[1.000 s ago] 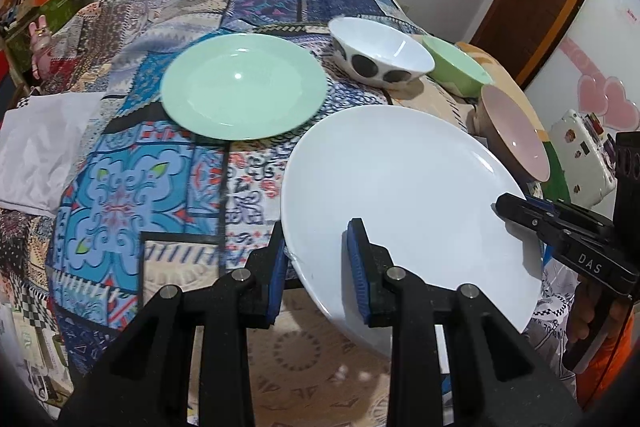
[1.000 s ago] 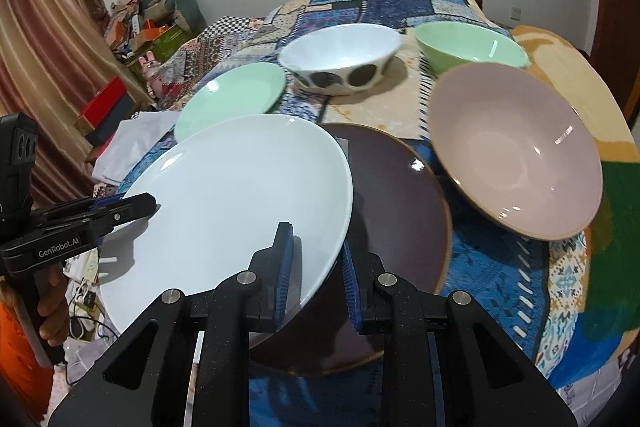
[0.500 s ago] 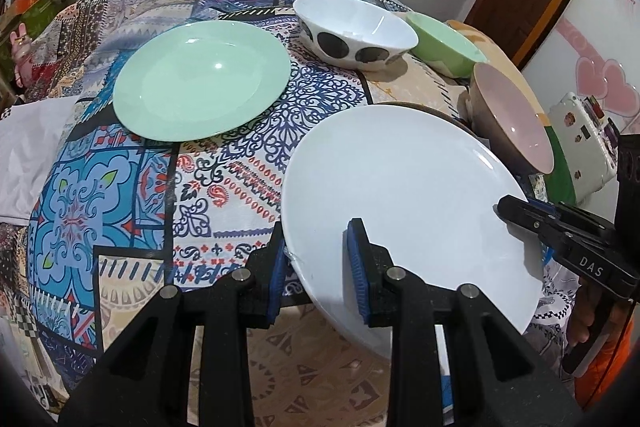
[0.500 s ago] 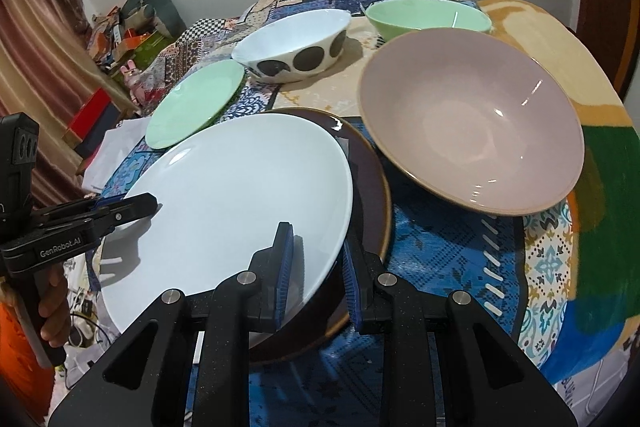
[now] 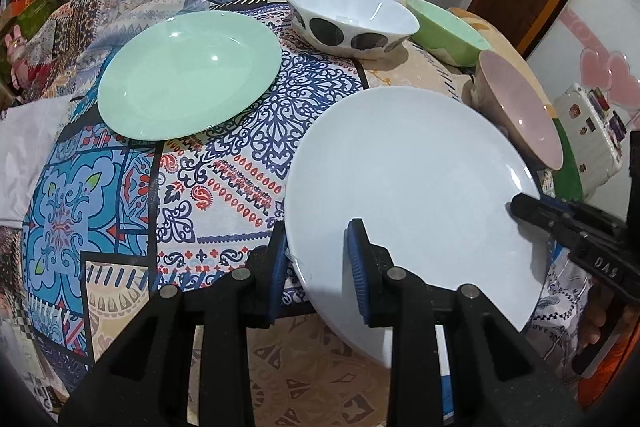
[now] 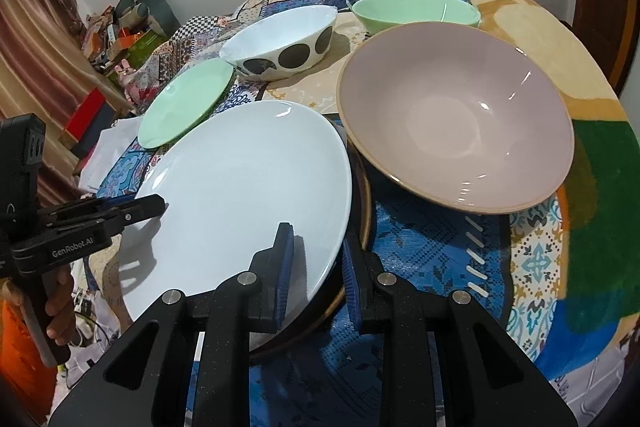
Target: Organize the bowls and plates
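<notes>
I hold a large white plate (image 5: 408, 187) (image 6: 240, 187) between both grippers, slightly tilted. My left gripper (image 5: 316, 239) is shut on its near-left rim. My right gripper (image 6: 316, 247) is shut on the opposite rim. Each gripper shows in the other's view: the left gripper (image 6: 156, 205) at the left edge, the right gripper (image 5: 520, 205) at the right. A dark brown plate (image 6: 362, 199) lies under the white one, mostly hidden. Further back stand a mint green plate (image 5: 188, 75), a white bowl with black spots (image 5: 352, 19), a green bowl (image 5: 448, 31) and a wide pink bowl (image 6: 452, 123).
A patterned patchwork cloth (image 5: 120, 195) covers the table. The pink bowl sits close to the white plate's right edge. A white case (image 5: 592, 135) stands beyond the table's right side, a white cloth (image 5: 24, 147) off the left. A hand (image 6: 56, 307) grips the left tool.
Both grippers have carried the white plate across over the brown plate, which is now far more covered. The pink bowl looms closer. Both grips are unchanged.
</notes>
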The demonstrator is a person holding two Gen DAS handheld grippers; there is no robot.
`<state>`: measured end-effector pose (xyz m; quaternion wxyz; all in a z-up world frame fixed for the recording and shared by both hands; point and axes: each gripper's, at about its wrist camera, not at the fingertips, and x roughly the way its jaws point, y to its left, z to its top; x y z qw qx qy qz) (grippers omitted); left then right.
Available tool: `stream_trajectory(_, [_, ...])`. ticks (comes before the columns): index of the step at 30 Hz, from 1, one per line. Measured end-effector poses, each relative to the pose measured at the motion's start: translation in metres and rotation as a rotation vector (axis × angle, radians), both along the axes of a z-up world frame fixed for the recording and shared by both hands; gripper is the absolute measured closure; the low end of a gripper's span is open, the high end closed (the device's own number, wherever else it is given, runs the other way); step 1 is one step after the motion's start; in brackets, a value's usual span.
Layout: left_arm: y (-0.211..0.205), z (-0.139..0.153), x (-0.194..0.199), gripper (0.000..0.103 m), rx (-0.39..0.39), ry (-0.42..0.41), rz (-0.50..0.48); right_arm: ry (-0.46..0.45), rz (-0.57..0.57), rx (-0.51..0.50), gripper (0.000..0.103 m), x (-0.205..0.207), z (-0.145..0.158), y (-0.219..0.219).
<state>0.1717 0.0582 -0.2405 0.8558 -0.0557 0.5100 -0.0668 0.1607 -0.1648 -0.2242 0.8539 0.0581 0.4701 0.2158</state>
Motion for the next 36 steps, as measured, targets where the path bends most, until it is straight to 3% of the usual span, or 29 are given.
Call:
stream_trajectory(6, [-0.002, -0.002, 0.0, 0.074, -0.001, 0.001, -0.01, 0.017, 0.008, -0.004, 0.082, 0.001, 0.002, -0.002])
stream_trajectory(10, [-0.002, 0.004, -0.005, 0.074, 0.012, -0.03, -0.013, 0.002, -0.009, -0.073, 0.079, -0.002, 0.004, -0.002])
stream_trajectory(16, [0.008, 0.016, -0.014, 0.072, 0.001, -0.056, 0.002, -0.043, 0.0, -0.062, 0.079, -0.008, 0.018, -0.005])
stream_trajectory(26, [0.044, 0.054, -0.025, 0.043, 0.046, -0.195, 0.078, -0.092, 0.063, -0.045, 0.077, 0.006, 0.033, 0.036])
stream_trajectory(31, [0.075, 0.072, -0.019, 0.028, 0.071, -0.257, 0.134, -0.124, 0.096, -0.038, 0.066, 0.019, 0.039, 0.067])
stream_trajectory(33, [0.086, 0.076, -0.014, 0.017, 0.089, -0.272, 0.154, -0.134, 0.112, -0.04, 0.065, 0.023, 0.041, 0.077])
stream_trajectory(36, [0.101, 0.079, -0.003, 0.012, 0.097, -0.282, 0.174, -0.146, 0.128, -0.042, 0.057, 0.031, 0.044, 0.095])
